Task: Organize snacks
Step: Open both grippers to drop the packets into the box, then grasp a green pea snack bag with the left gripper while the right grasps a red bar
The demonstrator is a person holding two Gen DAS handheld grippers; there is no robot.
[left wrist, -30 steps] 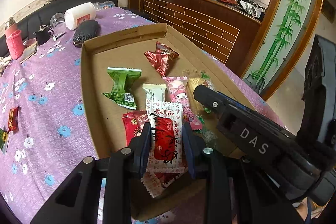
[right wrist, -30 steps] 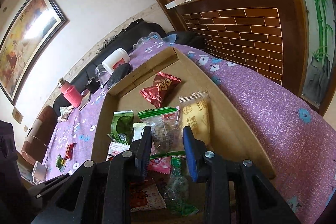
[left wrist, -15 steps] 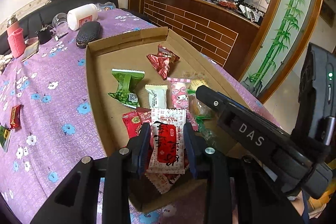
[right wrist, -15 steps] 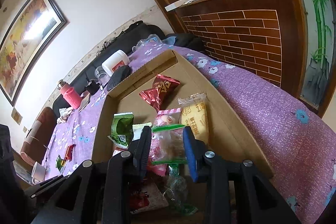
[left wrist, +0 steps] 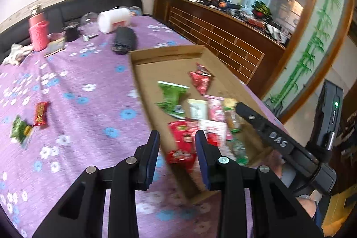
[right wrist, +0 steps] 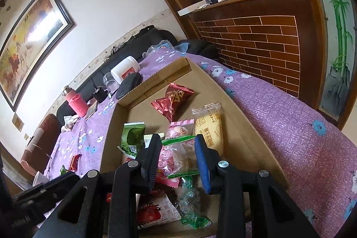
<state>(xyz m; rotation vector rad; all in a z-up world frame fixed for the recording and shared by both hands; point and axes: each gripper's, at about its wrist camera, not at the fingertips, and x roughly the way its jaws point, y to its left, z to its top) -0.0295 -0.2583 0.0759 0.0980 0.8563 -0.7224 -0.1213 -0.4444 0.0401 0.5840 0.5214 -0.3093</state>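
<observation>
Clear green-edged snack packet point(right wrist: 181, 156) between right tongs point(right wrist: 178, 160) — above cardboard tray point(right wrist: 243, 137).

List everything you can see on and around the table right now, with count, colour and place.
Cardboard tray: one, brown, on the purple tablecloth.
Dark red packet: one, tray's far end.
Green packet: one, tray's left side.
Pink packet: one, tray's middle.
Yellow packet: one, by tray's right wall.
White-and-red packet: one, tray's near end.
Loose sweets: two, red and green, on the cloth left of the tray.
Bottle: one, pink, table's far end.
Jar: one, white, on its side, far end.
Left gripper: one, black, jaws open, empty.
Right gripper: one, black, jaws shut on the clear packet.
</observation>
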